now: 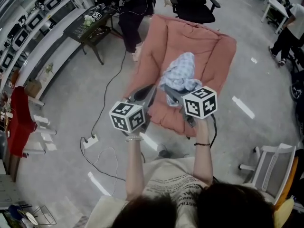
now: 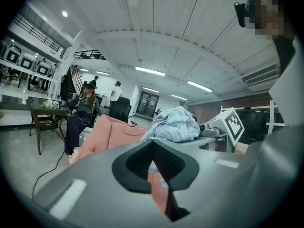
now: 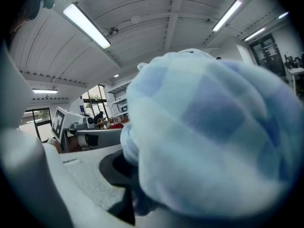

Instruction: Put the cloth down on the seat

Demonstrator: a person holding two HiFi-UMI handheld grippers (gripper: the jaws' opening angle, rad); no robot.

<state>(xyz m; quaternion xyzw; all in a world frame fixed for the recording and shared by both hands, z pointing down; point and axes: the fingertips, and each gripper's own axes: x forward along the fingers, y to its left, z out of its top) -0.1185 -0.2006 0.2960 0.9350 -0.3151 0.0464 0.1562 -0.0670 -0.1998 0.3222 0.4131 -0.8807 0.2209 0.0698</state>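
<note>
Finding: the cloth (image 1: 183, 70) is not yet down. My right gripper (image 1: 172, 93) is clamped part-way closed on the bunched blue check fabric and holds it over the front of the pink seat (image 1: 211, 49). Contact with the cushion is not evident. My left gripper (image 1: 150, 92) has its jaws drawn together, apparently empty. Outstanding: lower, release.

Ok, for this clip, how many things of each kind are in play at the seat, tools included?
Grey two-jaw handheld tool: 2, left tool and right tool
Light blue checked cloth: 1
Pink padded seat: 1
Total: 4
</note>
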